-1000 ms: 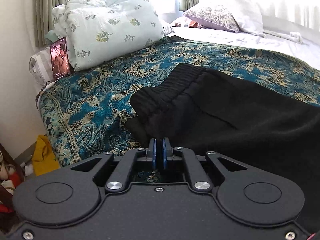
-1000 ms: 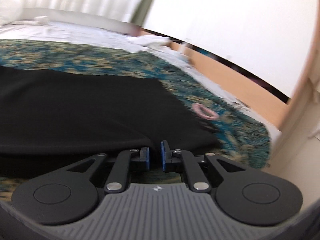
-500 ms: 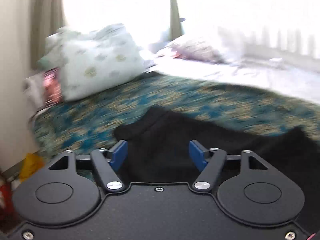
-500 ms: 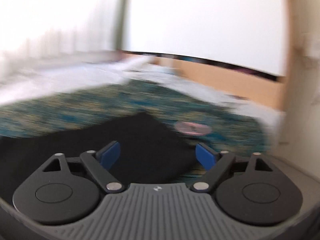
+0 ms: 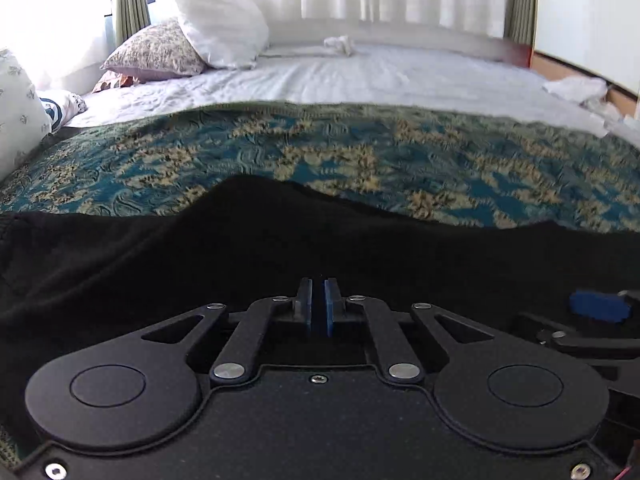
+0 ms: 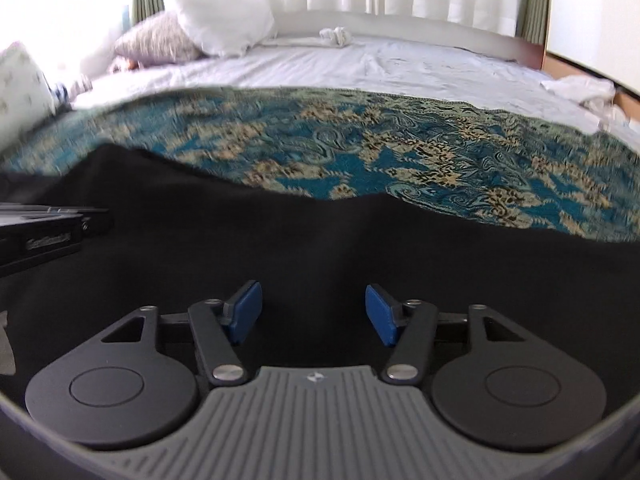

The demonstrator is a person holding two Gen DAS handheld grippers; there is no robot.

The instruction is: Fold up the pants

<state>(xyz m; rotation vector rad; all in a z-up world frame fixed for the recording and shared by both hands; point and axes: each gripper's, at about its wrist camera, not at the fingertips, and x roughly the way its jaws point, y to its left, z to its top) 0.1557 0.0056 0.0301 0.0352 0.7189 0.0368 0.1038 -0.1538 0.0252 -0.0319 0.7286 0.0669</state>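
The black pants point(image 5: 280, 240) lie spread across the teal patterned bedspread point(image 5: 360, 152), filling the lower half of both views point(image 6: 320, 248). My left gripper point(image 5: 319, 306) is shut just above the middle of the pants; whether it pinches cloth I cannot tell. My right gripper point(image 6: 312, 312) is open over the pants with nothing between its blue pads point(image 6: 244, 310). One of its blue pads shows at the right of the left wrist view point(image 5: 598, 306). The left gripper's body shows at the left edge of the right wrist view point(image 6: 44, 232).
White sheet point(image 5: 360, 76) covers the far half of the bed. Pillows point(image 5: 220, 32) lie at the back left, a floral quilt point(image 5: 16, 120) at the left edge, crumpled white cloth point(image 5: 576, 88) at the right. Curtains hang behind.
Both grippers let go of the pants' ends, opened, and swung round to face across the bed over the pants' middle. The left has shut again; the right stays open.
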